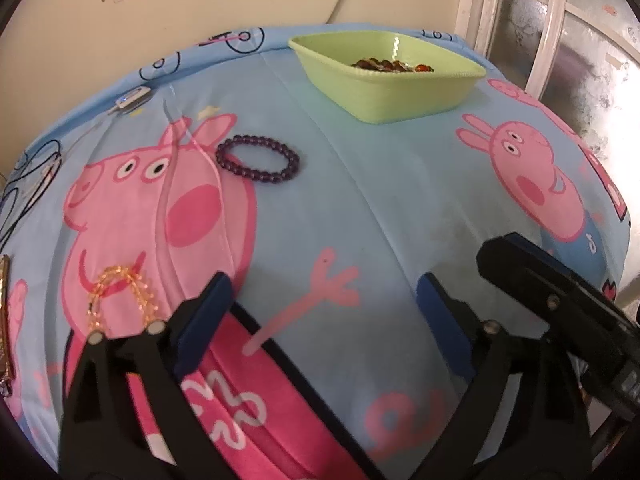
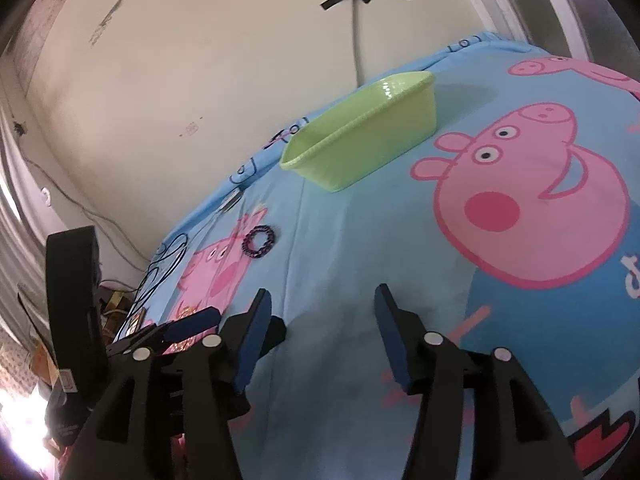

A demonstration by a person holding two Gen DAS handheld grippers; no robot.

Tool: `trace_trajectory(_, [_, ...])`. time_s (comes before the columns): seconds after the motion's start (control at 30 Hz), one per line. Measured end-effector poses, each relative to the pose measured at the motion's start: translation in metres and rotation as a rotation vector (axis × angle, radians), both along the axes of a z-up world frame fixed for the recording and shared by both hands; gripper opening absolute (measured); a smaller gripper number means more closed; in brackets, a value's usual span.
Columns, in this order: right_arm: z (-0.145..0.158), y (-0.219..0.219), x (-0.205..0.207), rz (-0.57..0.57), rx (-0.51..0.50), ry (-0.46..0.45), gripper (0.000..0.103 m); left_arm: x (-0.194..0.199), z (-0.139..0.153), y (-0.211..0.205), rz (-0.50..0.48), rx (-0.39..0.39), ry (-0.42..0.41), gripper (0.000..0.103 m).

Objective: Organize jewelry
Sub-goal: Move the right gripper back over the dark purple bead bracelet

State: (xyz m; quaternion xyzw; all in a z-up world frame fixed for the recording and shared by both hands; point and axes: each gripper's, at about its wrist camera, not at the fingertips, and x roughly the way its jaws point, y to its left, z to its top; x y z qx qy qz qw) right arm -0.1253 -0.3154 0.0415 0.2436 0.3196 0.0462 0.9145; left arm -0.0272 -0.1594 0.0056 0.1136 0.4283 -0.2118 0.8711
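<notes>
While both my grippers hang over the blue cartoon-pig bedsheet [image 1: 340, 184], neither one grips anything. My left gripper [image 1: 320, 300] has its blue-padded fingers [image 1: 204, 320] spread wide apart, with only sheet between them. My right gripper [image 2: 320, 320] is likewise spread, its fingers [image 2: 252, 340] empty above the fabric; its black body also shows at the right edge of my left camera.

The green tray [image 1: 400, 96] sits at the far side of the bed near the wall, and some dark and amber beaded pieces [image 1: 390, 66] lie inside it. A purple bead bracelet [image 1: 258, 158] lies flat on the sheet, just beside the big pink pig's ear and well apart from the tray. An amber bead bracelet [image 1: 120, 296] lies close to my left gripper's left finger, on the pig's mouth. From my right camera I see the tray [image 2: 360, 140] tilted in view and the purple bracelet [image 2: 258, 243] further left.

A thin clear cable [image 1: 172, 168] runs across the pig's face.
</notes>
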Motion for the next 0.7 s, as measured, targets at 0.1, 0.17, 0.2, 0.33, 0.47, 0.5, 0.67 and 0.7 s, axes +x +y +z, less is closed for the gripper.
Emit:
trace_trajectory(0.1, [0.0,0.002,0.001,-0.003,0.001,0.004,0.033,0.001,0.0,0.002,0.001,-0.006,0.006,0.093])
trace_trajectory(0.17, [0.001,0.003,0.002,-0.013,0.0,0.01,0.036,0.002,-0.001,0.002,-0.013,-0.01,0.015,0.097])
trace_trajectory(0.2, [0.001,0.004,0.004,-0.01,0.0,0.01,0.043,0.003,-0.002,0.001,-0.017,-0.001,0.016,0.097])
trace_trajectory(0.33, [0.004,0.014,0.009,0.058,-0.013,0.008,0.059,0.003,-0.002,0.0,-0.023,0.009,0.014,0.097])
trace_trajectory(0.47, [0.008,0.008,0.009,0.052,0.004,0.037,0.059,0.001,-0.002,0.003,-0.042,0.001,0.021,0.097])
trace_trajectory(0.5, [0.012,0.004,0.006,0.028,0.016,0.017,0.057,-0.002,-0.001,0.006,-0.058,-0.006,0.021,0.097])
trace_trajectory(0.67, [0.042,0.016,0.016,0.079,-0.149,-0.074,0.044,-0.028,0.015,0.063,-0.074,-0.078,-0.095,0.097])
trace_trajectory(0.7, [0.042,0.023,0.025,0.119,-0.174,-0.061,0.041,-0.029,0.02,0.078,-0.044,-0.091,-0.116,0.097])
